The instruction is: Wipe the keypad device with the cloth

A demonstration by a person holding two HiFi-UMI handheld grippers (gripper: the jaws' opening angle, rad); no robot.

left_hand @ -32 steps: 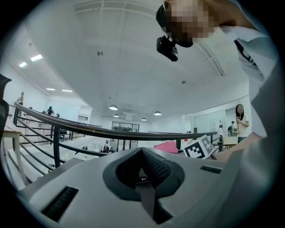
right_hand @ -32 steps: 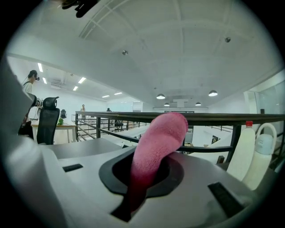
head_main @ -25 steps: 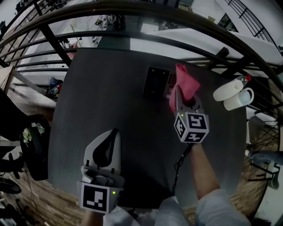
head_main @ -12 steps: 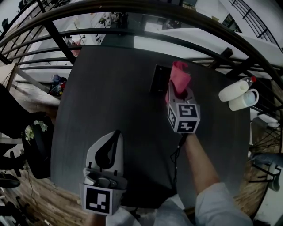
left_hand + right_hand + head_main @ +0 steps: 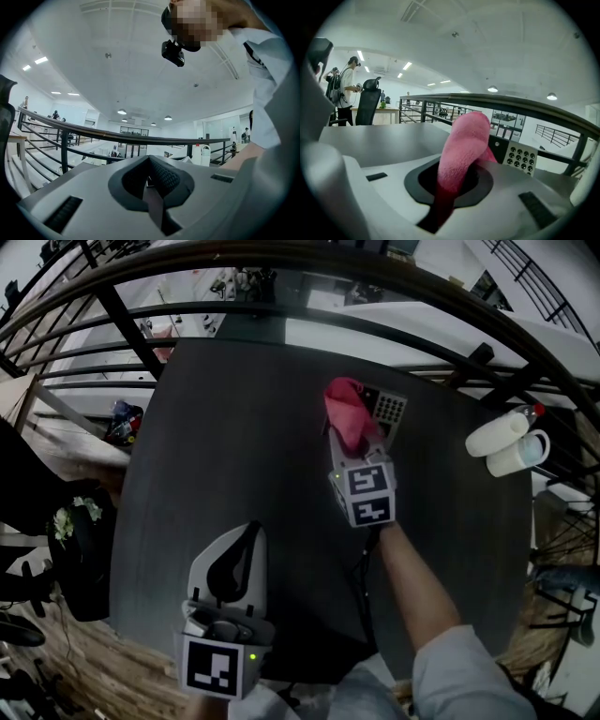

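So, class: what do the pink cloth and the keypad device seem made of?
Pink cloth: soft fuzzy fabric, perhaps microfibre; its surface looks napped. Keypad device: probably hard matt plastic; a flat pale panel with dark round buttons.

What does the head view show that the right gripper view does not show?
Only the head view: two white cups at the right edge of the table. Only the right gripper view: a standing person beside an office chair, far behind. Both: the pink cloth clamped in the right gripper, with the keypad device just beyond.
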